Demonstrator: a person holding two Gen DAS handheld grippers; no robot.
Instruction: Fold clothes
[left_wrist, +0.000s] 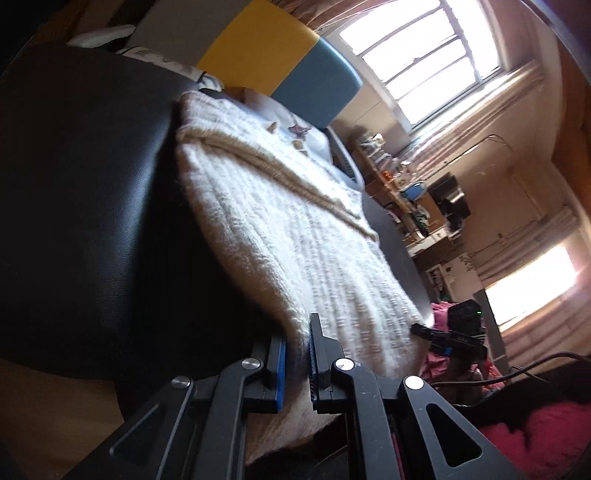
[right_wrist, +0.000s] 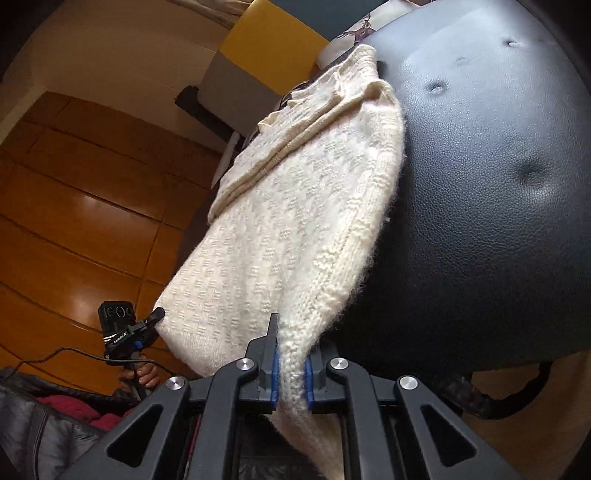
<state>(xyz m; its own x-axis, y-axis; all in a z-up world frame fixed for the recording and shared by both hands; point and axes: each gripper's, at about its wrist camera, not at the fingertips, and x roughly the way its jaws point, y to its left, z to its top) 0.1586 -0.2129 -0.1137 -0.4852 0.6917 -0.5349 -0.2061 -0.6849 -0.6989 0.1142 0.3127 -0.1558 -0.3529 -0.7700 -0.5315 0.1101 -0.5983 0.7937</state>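
The black padded leather seat (right_wrist: 498, 206), round and dimpled with tufting, is filling the 1-to-4 o'clock side of the right wrist view and the 9 o'clock half of the left wrist view (left_wrist: 81, 192). The cream chunky-knit sweater (right_wrist: 280, 229), folded into a long panel with a ribbed edge doubled over at its far end, is lying across that seat and running from 12 o'clock down to 6 o'clock in both views (left_wrist: 295, 243), its near end hanging off the seat edge.

Glossy orange-brown wooden floorboards (right_wrist: 74, 221) are spreading across the 9 o'clock side of the right wrist view. A bright barred window (left_wrist: 424, 51) is glowing at 1 o'clock in the left wrist view, with a yellow and blue panel (left_wrist: 273, 55) at 12 o'clock beside it.

The left gripper (left_wrist: 296, 354), black with blue pads, is sitting at 6 o'clock with the sweater's near corner between its fingers; the pads are standing slightly apart around the knit, so I cannot tell whether they are pinching it. It is also showing at 8 o'clock in the right wrist view (right_wrist: 157, 315), touching the sweater's corner. The right gripper (right_wrist: 291, 363) is clenching a bunched strip of the sweater's edge between its blue pads at 6 o'clock; in the left wrist view it is showing at 4 o'clock (left_wrist: 419, 328), at the opposite corner.
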